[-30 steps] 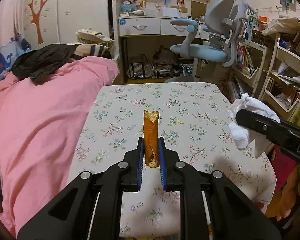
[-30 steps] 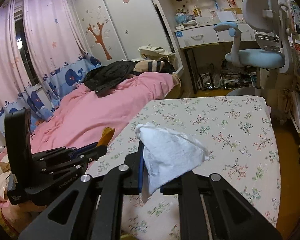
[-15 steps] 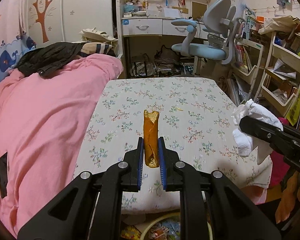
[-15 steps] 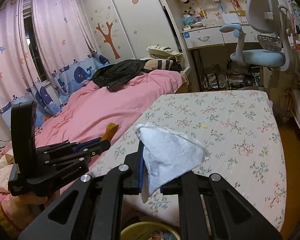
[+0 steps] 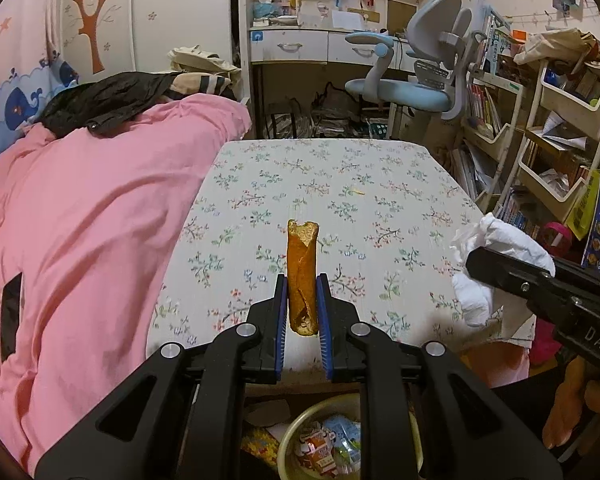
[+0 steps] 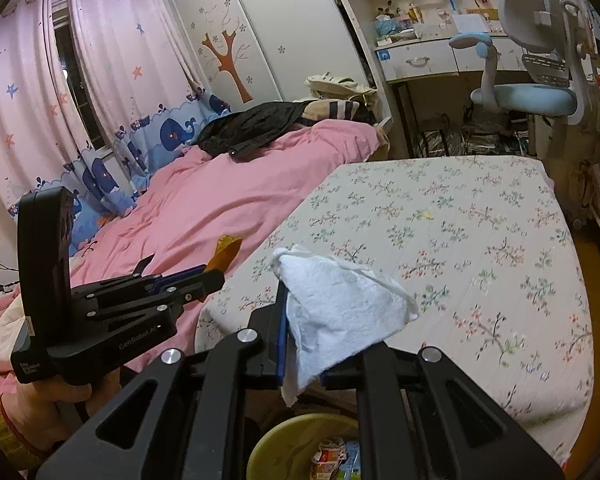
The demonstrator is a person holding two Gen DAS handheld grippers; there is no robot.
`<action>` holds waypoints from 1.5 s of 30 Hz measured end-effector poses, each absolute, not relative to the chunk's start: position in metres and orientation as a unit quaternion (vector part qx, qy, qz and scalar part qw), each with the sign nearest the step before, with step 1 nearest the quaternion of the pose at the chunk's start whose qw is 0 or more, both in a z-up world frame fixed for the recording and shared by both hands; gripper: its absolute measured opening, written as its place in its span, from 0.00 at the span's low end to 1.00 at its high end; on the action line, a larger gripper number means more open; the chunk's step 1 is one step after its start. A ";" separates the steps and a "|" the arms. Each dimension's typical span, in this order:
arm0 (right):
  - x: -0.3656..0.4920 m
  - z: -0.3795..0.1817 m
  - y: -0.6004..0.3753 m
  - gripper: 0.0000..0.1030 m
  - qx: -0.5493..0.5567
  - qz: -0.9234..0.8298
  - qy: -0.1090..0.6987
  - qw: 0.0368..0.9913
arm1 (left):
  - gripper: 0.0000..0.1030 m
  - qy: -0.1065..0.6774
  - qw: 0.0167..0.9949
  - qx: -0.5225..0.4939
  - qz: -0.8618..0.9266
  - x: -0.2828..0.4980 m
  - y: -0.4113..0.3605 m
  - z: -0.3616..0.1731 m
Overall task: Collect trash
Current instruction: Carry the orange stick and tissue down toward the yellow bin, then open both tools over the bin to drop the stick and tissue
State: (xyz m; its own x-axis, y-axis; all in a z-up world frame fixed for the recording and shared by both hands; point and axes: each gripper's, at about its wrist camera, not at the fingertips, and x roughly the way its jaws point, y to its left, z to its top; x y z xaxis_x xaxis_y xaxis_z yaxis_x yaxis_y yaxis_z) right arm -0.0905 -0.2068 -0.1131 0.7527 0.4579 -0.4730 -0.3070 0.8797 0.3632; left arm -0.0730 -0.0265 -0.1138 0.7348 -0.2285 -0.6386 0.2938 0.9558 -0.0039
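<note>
Left tongs (image 5: 302, 300) were clamped on a bitten brown roll (image 5: 302, 268), held upright between the blue pads (image 5: 281, 320), above the near edge of the floral bench (image 5: 340, 184). Right tongs (image 6: 300, 320) were pinched on a crumpled white tissue (image 6: 340, 312); the tissue bulged out over the right finger and hid it. In the left view the right tongs (image 5: 476, 264) sat at the right edge with the tissue (image 5: 500, 240) wrapped around the tip. In the right view the left tongs (image 6: 216, 276) sat lower left, with the roll (image 6: 225, 254) poking out of the tip, over the pink bedding (image 6: 220, 184).

A yellow bin (image 5: 296, 432) stood on the floor below the near bench edge, under both tongs, with wrappers (image 5: 320, 448) inside; the same bin (image 6: 284, 440) showed at the bottom of the right view. A small yellow scrap (image 5: 356, 191) lay on the bench, well apart from the tongs. A blue chair (image 5: 416, 80) stood past the far end of the bench.
</note>
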 end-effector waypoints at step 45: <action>-0.137 -0.227 -0.143 0.68 0.079 0.209 0.571 0.790 | 0.13 0.474 0.868 0.061 -0.137 -0.147 -0.023 -0.198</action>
